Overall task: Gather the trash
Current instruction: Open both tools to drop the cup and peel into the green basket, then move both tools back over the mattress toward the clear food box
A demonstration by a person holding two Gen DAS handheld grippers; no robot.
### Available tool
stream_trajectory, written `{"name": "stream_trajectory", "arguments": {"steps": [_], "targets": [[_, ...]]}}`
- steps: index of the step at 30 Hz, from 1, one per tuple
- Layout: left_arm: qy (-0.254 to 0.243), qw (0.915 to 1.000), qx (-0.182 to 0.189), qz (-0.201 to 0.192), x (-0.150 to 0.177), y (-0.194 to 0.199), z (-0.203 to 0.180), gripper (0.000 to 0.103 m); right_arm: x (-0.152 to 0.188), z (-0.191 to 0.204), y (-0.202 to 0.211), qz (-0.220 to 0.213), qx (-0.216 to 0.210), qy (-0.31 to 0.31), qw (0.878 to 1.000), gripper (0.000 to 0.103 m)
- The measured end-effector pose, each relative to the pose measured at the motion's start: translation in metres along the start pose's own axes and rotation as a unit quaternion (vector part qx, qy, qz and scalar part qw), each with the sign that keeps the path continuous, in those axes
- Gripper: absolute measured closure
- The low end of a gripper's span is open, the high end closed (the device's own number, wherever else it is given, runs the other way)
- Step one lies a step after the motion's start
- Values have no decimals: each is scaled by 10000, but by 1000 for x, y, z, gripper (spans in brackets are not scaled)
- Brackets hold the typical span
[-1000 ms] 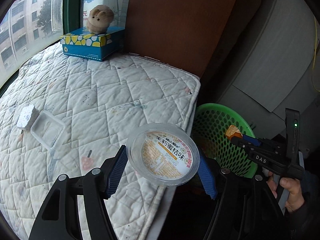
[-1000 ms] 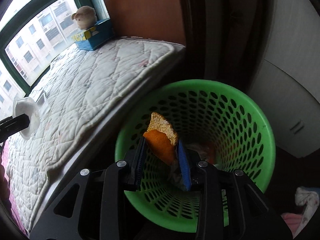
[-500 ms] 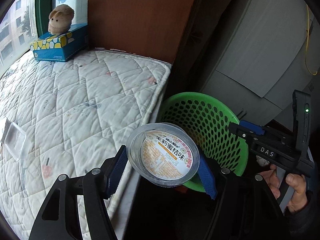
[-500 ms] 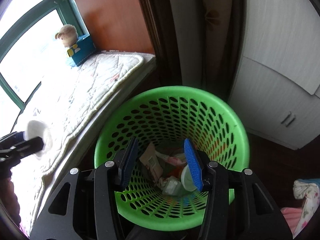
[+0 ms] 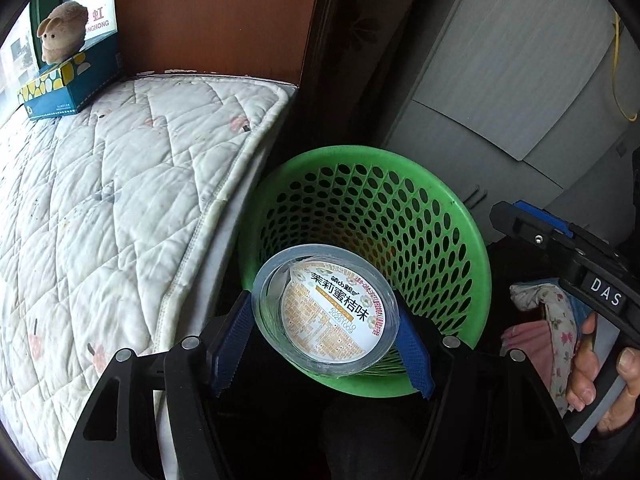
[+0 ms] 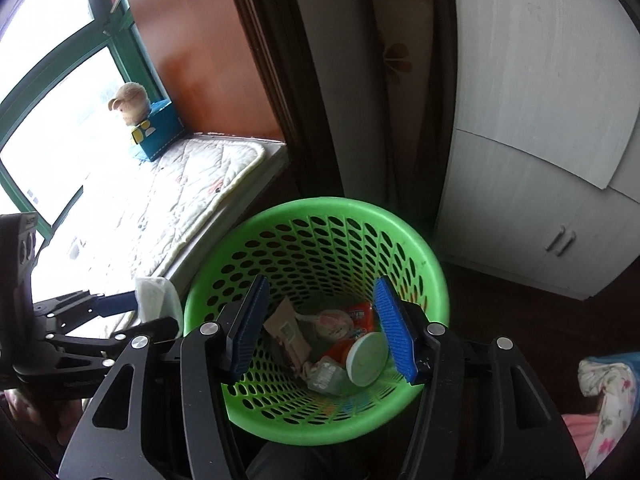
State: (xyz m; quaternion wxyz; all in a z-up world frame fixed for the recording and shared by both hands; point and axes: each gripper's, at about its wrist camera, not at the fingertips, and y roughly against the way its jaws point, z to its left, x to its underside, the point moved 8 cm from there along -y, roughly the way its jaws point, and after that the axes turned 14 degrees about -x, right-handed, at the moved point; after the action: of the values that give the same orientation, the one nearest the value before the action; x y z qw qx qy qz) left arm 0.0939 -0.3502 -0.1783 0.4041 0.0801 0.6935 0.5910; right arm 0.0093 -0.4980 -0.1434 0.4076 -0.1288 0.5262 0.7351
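My left gripper (image 5: 326, 334) is shut on a clear plastic cup (image 5: 326, 310) with a printed label, held over the near rim of the green mesh basket (image 5: 400, 184). My right gripper (image 6: 320, 324) is open and empty above the same basket (image 6: 434, 276), which holds several pieces of trash (image 6: 340, 344): wrappers, a white lid, a red packet. The left gripper with the cup (image 6: 154, 300) shows at the left of the right wrist view, by the basket's rim. The right gripper shows at the right edge of the left wrist view (image 5: 560, 244).
A quilted white mattress (image 5: 100, 200) lies left of the basket. A blue tissue box (image 5: 68, 80) with a plush toy (image 5: 60, 32) stands at its far end. Grey cabinets (image 6: 540, 160) stand behind the basket. Floral cloth (image 5: 556, 320) lies on the floor at right.
My right gripper opened and dropped the orange peel into the basket, then drew back. My left gripper carried the cup from over the mattress to the basket's rim.
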Motion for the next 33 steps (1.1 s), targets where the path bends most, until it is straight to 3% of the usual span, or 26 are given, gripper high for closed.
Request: {"name": "stream_trajectory", "arguments": {"steps": [3, 5, 6, 15, 25, 33], "targets": [[19, 10000, 42, 69, 1, -5, -5, 37, 1, -4, 3, -12, 7, -25, 10000, 46], [57, 9999, 83, 77, 1, -6, -6, 24, 1, -6, 4, -20, 14, -28, 10000, 46], [81, 9999, 99, 42, 1, -5, -7, 22, 1, -6, 5, -20, 22, -22, 10000, 45], [244, 9997, 27, -25, 4, 3, 11, 22, 1, 2, 6, -17, -47, 45, 10000, 42], [779, 9960, -413, -141, 17, 24, 83, 22, 3, 45, -13, 149, -338, 338, 9987, 36], [1347, 9875, -796, -187, 28, 38, 160, 22, 7, 98, -42, 423, -672, 760, 9939, 34]]}}
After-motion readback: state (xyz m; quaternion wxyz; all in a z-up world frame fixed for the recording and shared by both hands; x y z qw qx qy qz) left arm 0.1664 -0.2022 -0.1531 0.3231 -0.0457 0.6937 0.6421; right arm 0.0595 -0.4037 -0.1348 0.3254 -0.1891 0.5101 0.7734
